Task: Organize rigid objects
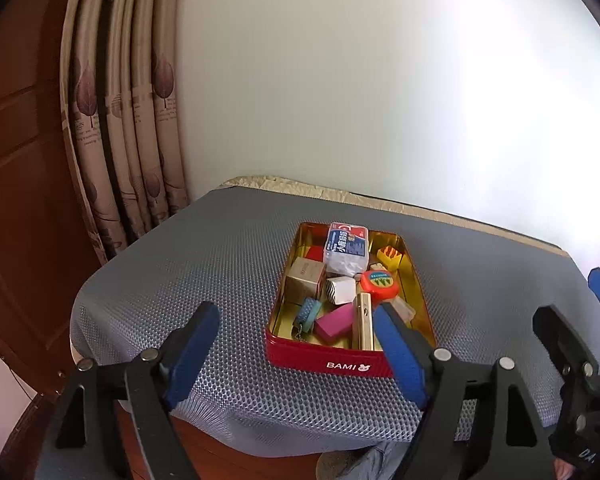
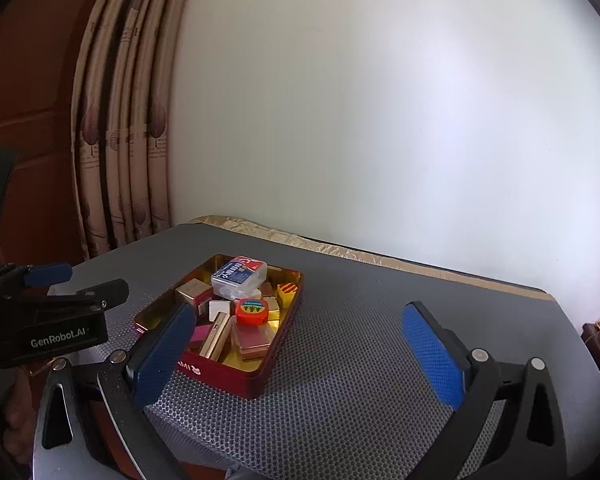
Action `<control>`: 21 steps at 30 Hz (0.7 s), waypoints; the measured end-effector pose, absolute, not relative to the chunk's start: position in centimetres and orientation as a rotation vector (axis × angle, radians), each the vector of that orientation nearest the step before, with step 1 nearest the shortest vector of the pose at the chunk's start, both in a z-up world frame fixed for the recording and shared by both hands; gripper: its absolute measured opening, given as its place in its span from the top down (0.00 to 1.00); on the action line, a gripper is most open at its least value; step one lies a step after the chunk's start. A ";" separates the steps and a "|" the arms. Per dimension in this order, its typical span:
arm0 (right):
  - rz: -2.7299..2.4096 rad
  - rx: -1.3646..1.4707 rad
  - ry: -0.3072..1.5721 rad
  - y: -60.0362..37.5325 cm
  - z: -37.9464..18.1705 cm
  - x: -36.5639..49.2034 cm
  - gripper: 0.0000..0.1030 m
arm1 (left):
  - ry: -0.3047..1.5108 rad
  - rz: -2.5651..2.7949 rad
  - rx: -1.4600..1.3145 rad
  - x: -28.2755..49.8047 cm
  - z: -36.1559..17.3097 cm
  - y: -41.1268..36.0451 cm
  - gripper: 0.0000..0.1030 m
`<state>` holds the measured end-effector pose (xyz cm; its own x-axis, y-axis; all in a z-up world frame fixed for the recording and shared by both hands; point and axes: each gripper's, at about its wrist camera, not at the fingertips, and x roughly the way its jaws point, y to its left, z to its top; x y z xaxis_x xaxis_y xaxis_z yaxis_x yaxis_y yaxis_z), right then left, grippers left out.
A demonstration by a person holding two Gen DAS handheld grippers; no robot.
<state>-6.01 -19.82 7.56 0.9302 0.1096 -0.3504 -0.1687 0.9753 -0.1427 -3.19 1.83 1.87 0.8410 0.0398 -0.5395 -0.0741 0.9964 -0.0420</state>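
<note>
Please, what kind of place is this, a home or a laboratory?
Most likely a room in a home: leaf-printed curtains hang beside dark wooden panelling, and a red tin of small items sits on a padded grey mat.

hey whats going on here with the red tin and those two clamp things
A person holds a two-finger gripper in each hand over a grey mat. Both the left gripper and the right gripper are open and hold nothing. The red tin sits on the mat, already full of small items: a tissue pack, a pink block, an orange tape measure and little boxes. No loose items show on the mat, so the tidying looks about done.
</note>
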 end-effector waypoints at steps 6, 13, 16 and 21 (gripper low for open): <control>0.155 -0.173 0.352 -19.7 7.5 -6.1 0.00 | 0.587 0.052 -0.084 -2.9 1.8 2.5 0.21; 0.175 -0.169 0.355 -19.6 7.5 -6.1 0.00 | 0.591 0.069 -0.028 -2.9 1.5 1.7 0.20; 0.177 -0.170 0.356 -19.5 7.5 -6.2 0.00 | 0.586 0.073 -0.014 -2.9 1.5 1.5 0.20; 0.177 -0.166 0.360 -19.6 7.4 -6.3 0.00 | 0.600 0.081 -0.016 -2.7 1.4 1.7 0.20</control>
